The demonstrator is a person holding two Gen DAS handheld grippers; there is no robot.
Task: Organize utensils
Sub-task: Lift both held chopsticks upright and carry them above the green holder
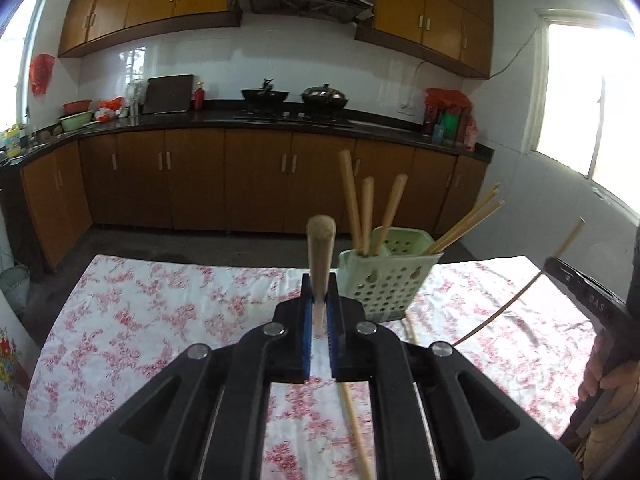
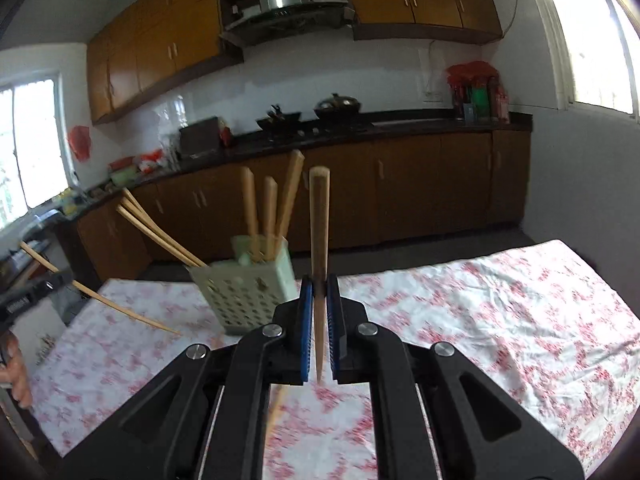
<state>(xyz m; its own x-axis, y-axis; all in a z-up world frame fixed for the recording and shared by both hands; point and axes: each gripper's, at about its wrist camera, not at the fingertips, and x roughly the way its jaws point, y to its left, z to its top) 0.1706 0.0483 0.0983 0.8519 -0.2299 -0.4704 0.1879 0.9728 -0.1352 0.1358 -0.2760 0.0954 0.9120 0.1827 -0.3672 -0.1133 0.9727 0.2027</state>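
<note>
Clamping one chopstick (image 1: 320,256) in my left tongs (image 1: 320,312), another, blurred, chopstick (image 2: 319,240) in my right tongs (image 2: 319,320), near the basket (image 1: 386,280).

Wooden cabinets (image 1: 256,180), white tiled wall (image 1: 280,64), bright window (image 1: 588,96)

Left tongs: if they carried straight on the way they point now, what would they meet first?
Probably nothing on the table. The left tongs, shut on a chopstick, aim just left of the green utensil basket; beyond lies bare floor and cabinets. Depth is unclear.
</note>
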